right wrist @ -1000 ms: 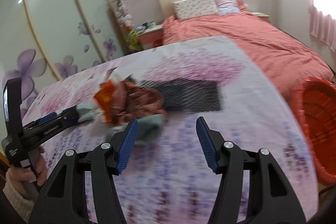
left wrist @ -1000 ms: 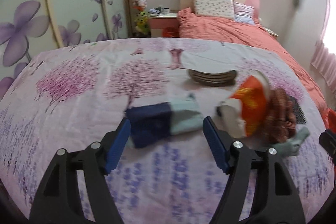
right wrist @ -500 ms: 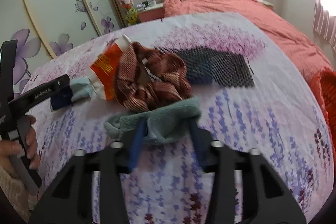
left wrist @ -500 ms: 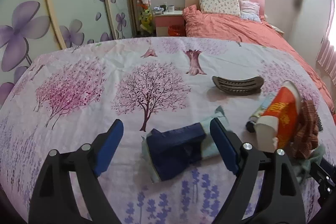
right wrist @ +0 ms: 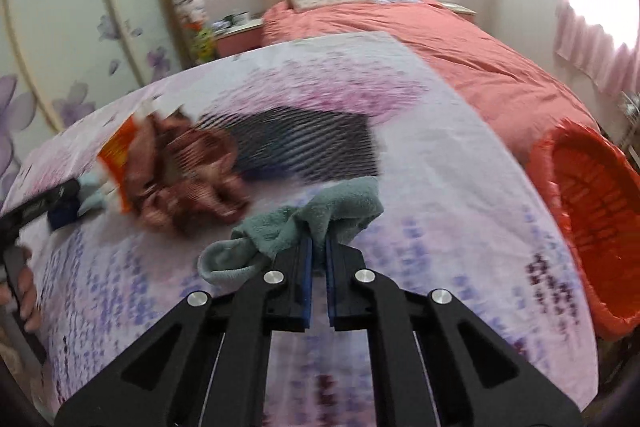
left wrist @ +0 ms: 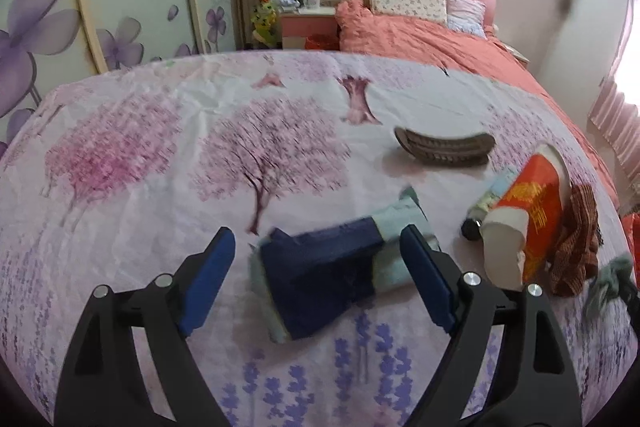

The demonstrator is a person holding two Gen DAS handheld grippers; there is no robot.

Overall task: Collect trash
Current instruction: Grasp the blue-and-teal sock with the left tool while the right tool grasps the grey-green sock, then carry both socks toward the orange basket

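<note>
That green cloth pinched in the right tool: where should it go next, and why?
Probably a short carry to the right, over the red basket. The right hand-held gripper is shut on the green cloth, which hangs bunched above the table cover, and the basket sits open just past the table's right edge. The left hand-held gripper is open around a blue packet.

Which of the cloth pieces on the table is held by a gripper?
The grey-green cloth: the right gripper is shut on it. The brown checked cloth and the navy and pale blue cloth lie unheld.
</note>
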